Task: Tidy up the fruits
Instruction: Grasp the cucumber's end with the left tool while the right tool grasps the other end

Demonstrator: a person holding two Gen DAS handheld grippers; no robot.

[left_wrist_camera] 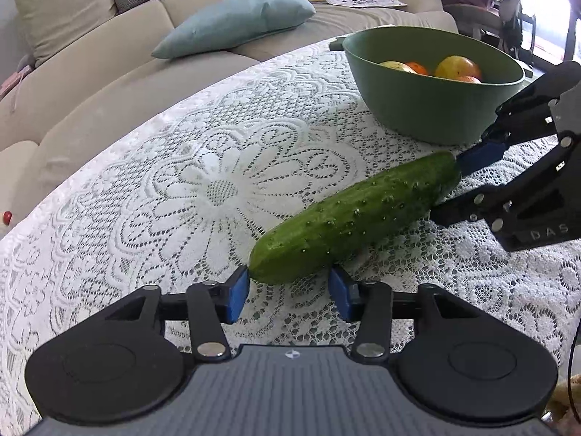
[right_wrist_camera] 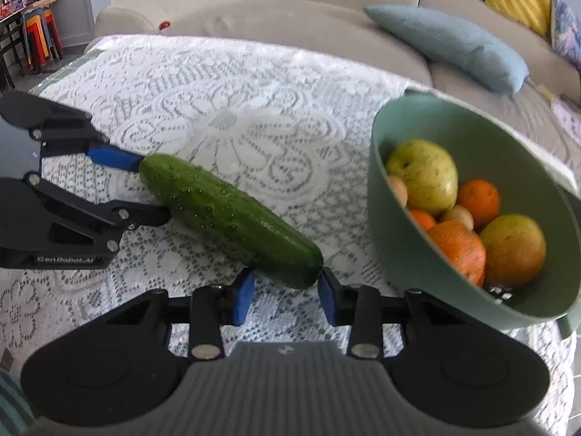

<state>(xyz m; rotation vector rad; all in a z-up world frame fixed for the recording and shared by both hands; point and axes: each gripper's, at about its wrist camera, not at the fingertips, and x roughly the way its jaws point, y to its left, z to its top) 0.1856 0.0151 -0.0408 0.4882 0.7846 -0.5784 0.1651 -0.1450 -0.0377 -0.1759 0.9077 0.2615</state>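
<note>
Most fruit already sits in the bowl (right_wrist_camera: 399,254); both the left claw (left_wrist_camera: 288,290) and the right claw (right_wrist_camera: 285,290) clamp the cucumber (left_wrist_camera: 356,214), still on the counter (left_wrist_camera: 181,181).

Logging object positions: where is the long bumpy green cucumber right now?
The cucumber lies on the lace tablecloth, left of the green bowl, between the left gripper and right gripper.

1. The left hand-held gripper (left_wrist_camera: 288,290) sits low and level, its blue pads (left_wrist_camera: 238,296) parted, one on each side of what lies between them; whether they press it cannot be told.
2. The right hand-held gripper (right_wrist_camera: 285,292) is also low, its blue pads (right_wrist_camera: 244,298) parted the same way; grip unclear.
3. The two face each other, each reaching in from the other's side.
</note>
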